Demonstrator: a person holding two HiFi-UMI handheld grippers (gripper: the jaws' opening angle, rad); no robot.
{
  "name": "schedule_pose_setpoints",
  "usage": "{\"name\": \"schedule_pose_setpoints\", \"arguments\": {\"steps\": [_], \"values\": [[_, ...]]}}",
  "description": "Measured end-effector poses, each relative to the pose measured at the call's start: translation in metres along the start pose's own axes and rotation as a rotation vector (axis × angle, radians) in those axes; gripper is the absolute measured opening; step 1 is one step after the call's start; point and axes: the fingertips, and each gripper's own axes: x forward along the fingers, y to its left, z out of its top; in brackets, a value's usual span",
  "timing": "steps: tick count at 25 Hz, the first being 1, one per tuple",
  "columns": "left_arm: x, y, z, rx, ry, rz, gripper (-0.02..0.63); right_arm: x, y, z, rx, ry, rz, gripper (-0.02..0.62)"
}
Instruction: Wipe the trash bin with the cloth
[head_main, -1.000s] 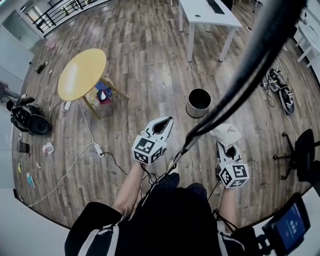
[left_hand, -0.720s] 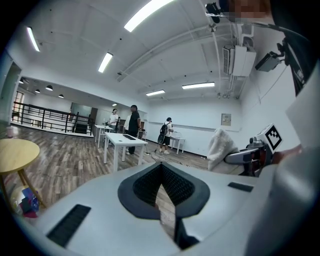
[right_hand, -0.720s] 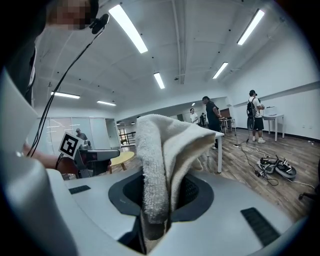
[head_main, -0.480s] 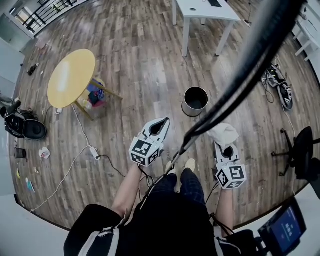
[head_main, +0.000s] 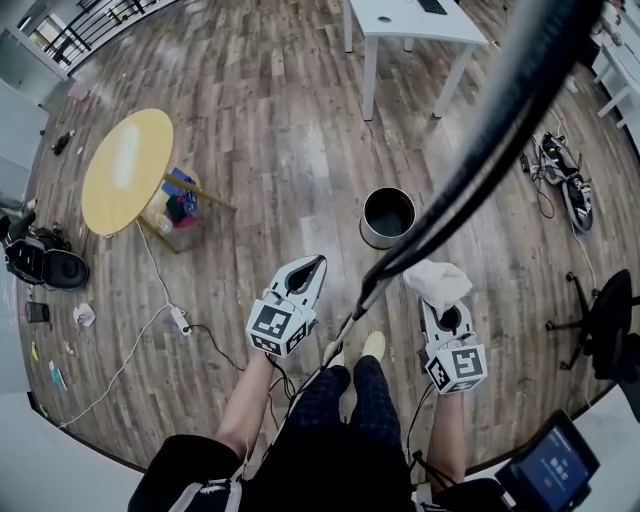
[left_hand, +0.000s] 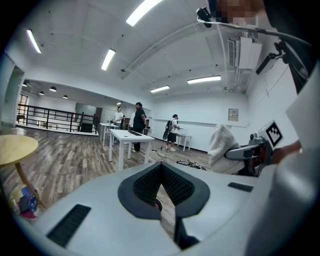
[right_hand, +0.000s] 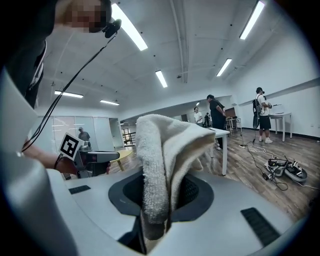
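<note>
The bin (head_main: 388, 217), a round metal can with a dark inside, stands open on the wood floor (head_main: 280, 150) at the centre of the head view. It sits just above our two hand-held grippers and apart from both.

The cloth (head_main: 437, 283), white towelling, sticks up from the right hand-held gripper (head_main: 440, 305). Its jaws are clamped on the cloth's lower fold, and the free end flops loose. The left hand-held gripper (head_main: 313, 268) has its jaws together with nothing between them.

We judge three risks:
- The bin may slide or tip under a wiping push, since nothing steadies it.
- The cloth, pinched at one fold only, may drag out against the rim.
- The dark cable (head_main: 470, 165) crossing the frame may snag an arm.
</note>
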Motion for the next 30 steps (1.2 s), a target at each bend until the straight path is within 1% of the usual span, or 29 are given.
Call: {"name": "schedule_pose_setpoints", "arguments": {"steps": [3, 8, 13, 18, 23, 26, 30], "values": [[0.022, 0.006, -0.021, 0.013, -0.017, 0.011, -0.003, 0.016, -0.018, -0.022, -0.006, -0.010, 0.010, 0.092], [0.057, 0.012, -0.068, 0.038, -0.017, 0.015, -0.003, 0.039, -0.047, -0.070, -0.007, -0.012, 0.013, 0.092], [0.084, 0.017, -0.119, 0.030, -0.024, 0.015, -0.003, 0.062, -0.071, -0.123, -0.033, -0.005, 0.019, 0.092], [0.112, 0.025, -0.167, 0.032, -0.046, 0.005, -0.003, 0.086, -0.092, -0.172, -0.039, -0.023, 0.022, 0.092], [0.142, 0.043, -0.224, 0.037, -0.072, 0.006, -0.003, 0.114, -0.114, -0.232, -0.052, -0.040, 0.026, 0.092], [0.158, 0.052, -0.259, 0.050, -0.074, 0.004, -0.003, 0.130, -0.127, -0.262, -0.063, -0.056, 0.030, 0.092], [0.172, 0.065, -0.308, 0.048, -0.072, 0.016, -0.003, 0.147, -0.142, -0.306, -0.049, -0.064, 0.024, 0.092]]}}
